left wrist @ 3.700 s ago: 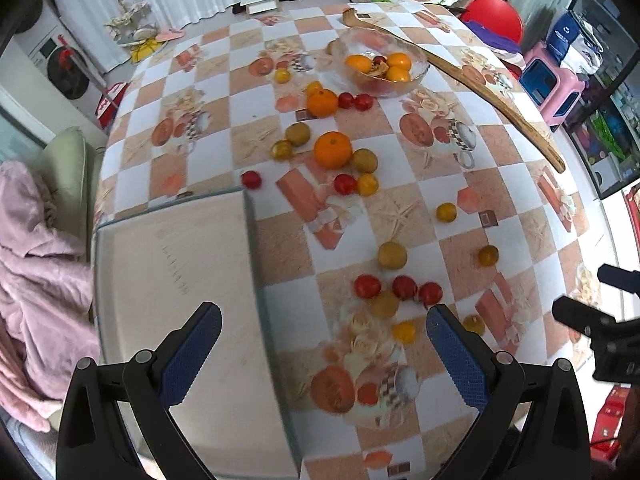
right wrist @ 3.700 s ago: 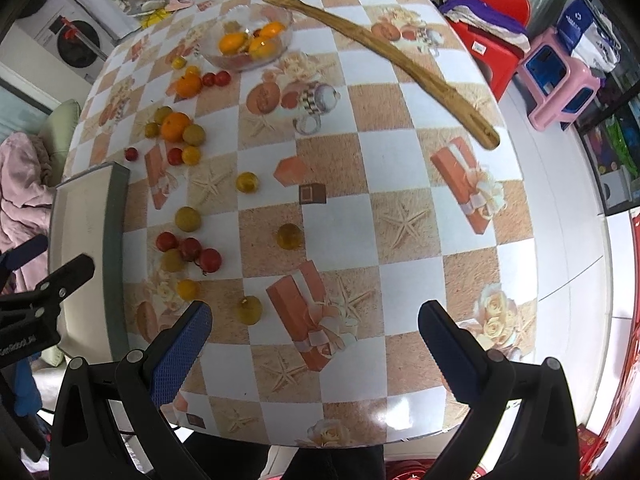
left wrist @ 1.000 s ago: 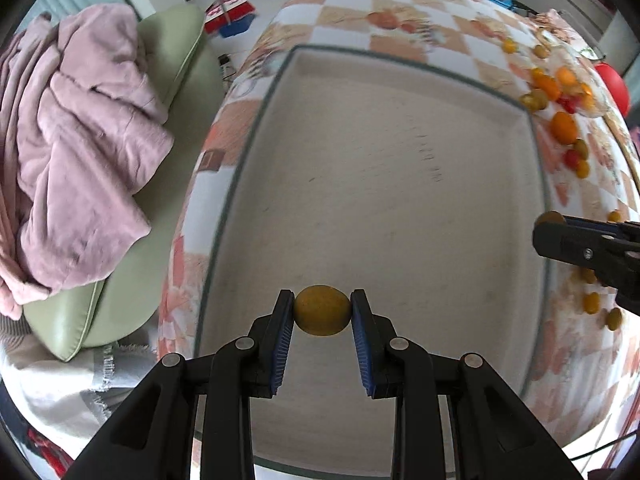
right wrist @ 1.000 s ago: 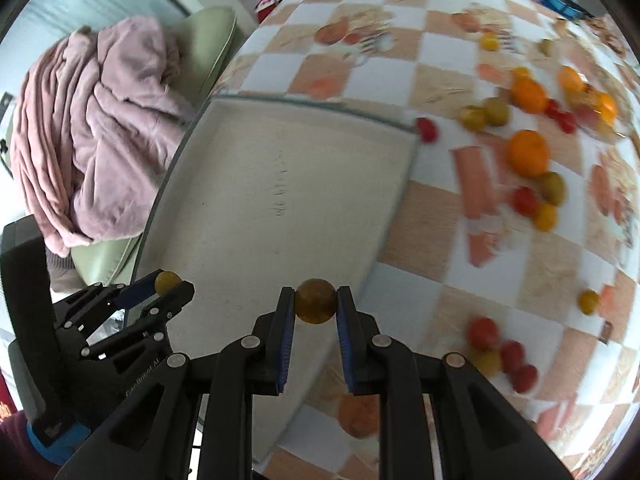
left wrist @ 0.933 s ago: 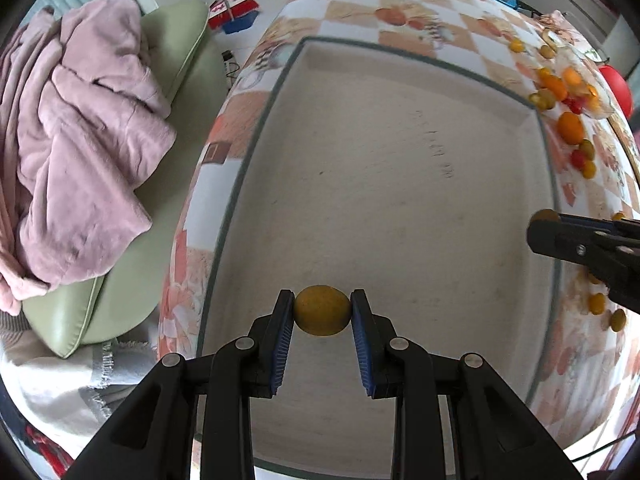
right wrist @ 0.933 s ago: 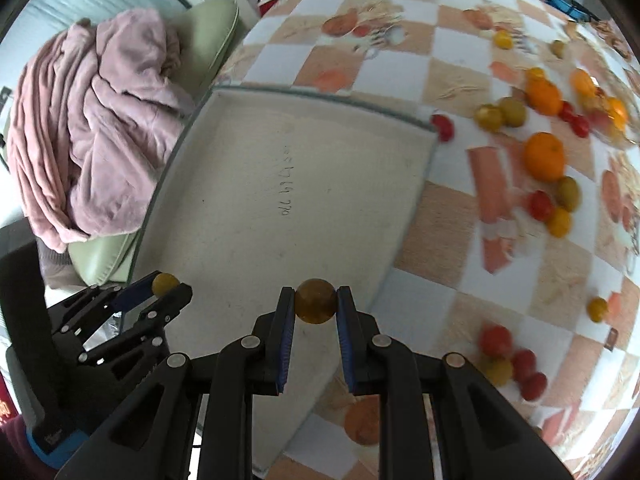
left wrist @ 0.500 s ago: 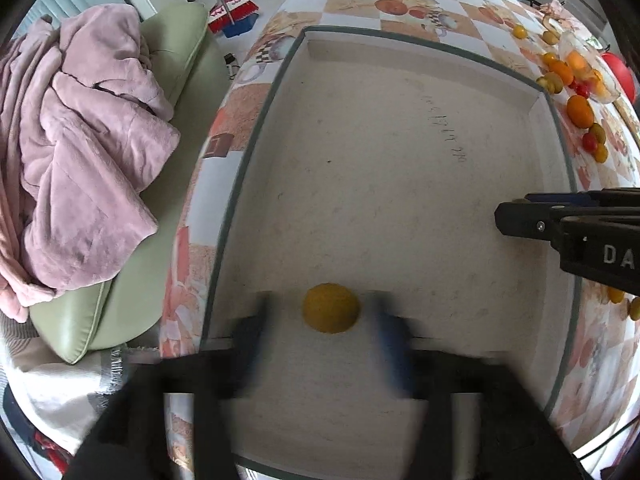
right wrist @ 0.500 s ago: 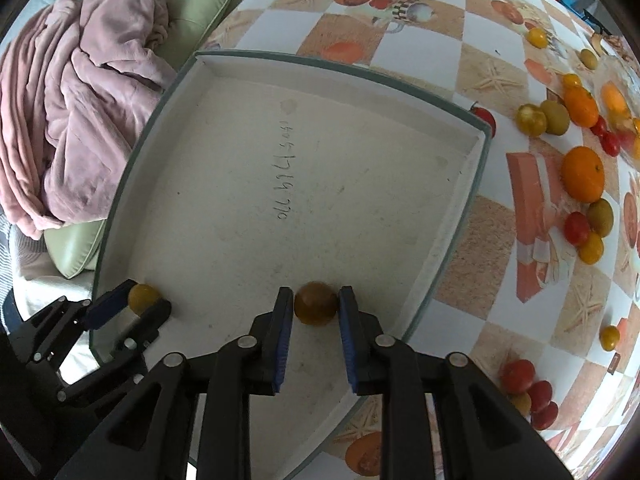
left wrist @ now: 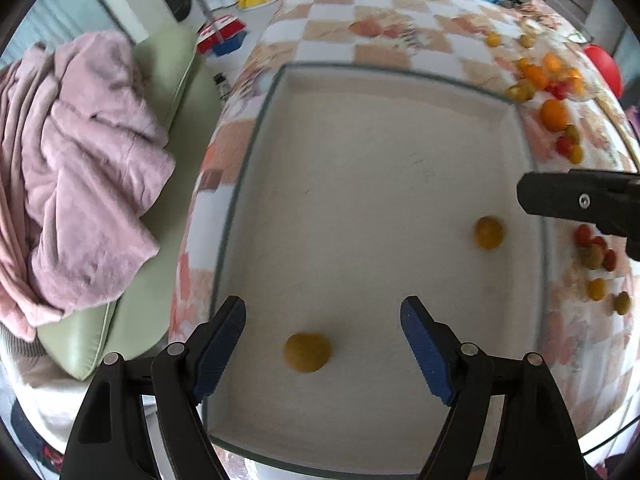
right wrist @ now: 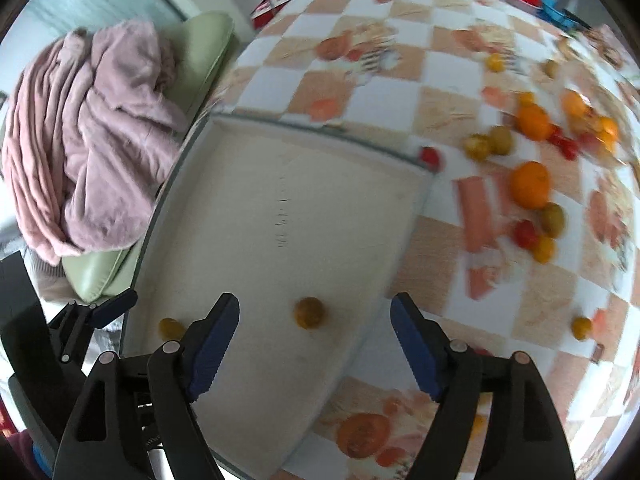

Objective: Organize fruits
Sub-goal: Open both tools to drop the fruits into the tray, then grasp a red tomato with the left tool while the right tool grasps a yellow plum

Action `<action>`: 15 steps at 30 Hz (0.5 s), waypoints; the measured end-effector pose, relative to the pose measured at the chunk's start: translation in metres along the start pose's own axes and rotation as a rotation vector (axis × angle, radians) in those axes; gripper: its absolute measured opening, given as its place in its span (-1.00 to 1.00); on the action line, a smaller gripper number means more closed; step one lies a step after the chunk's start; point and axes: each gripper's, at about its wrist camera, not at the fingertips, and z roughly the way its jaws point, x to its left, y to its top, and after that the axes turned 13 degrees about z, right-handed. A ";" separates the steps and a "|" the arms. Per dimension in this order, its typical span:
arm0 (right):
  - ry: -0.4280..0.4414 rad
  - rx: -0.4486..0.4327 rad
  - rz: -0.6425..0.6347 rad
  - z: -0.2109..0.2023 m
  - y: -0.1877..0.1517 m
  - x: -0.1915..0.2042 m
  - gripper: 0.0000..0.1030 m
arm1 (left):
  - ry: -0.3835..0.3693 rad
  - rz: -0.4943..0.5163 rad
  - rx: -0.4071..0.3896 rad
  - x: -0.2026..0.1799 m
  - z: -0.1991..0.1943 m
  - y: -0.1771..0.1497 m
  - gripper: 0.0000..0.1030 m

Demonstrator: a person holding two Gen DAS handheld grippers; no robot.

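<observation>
Both claws are opening wide and empty, left claw (left wrist: 322, 344) and right claw (right wrist: 314, 340), over two small yellow-brown fruits (left wrist: 307, 352) lying inside the shallow white rectangular tray (left wrist: 392, 76); many scattered orange, red and yellow fruits (right wrist: 530, 184) are waiting on the checkered bench (right wrist: 400, 92) at far right.

Tray (left wrist: 360, 184) floor mostly bare, two yellow fruits (left wrist: 307, 352) well apart, raised rim all round

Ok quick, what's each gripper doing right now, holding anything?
Left gripper: jaws opening, holding nothing; yellow fruit lies loose in the tray.
Right gripper: jaws opening, holding nothing; brownish fruit released.
</observation>
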 end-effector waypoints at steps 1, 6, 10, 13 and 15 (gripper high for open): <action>-0.006 -0.005 0.014 -0.004 -0.001 -0.007 0.58 | -0.007 0.017 -0.015 -0.006 -0.005 0.005 0.57; -0.057 -0.028 0.107 -0.023 -0.015 -0.058 0.58 | -0.048 0.104 -0.074 -0.043 -0.024 0.029 0.57; -0.099 -0.036 0.183 -0.034 -0.028 -0.099 0.58 | -0.087 0.170 -0.107 -0.074 -0.034 0.047 0.57; -0.125 -0.042 0.240 -0.040 -0.037 -0.127 0.58 | -0.116 0.199 -0.114 -0.096 -0.037 0.060 0.57; -0.137 -0.050 0.280 -0.046 -0.039 -0.146 0.57 | -0.126 0.213 -0.111 -0.108 -0.037 0.068 0.57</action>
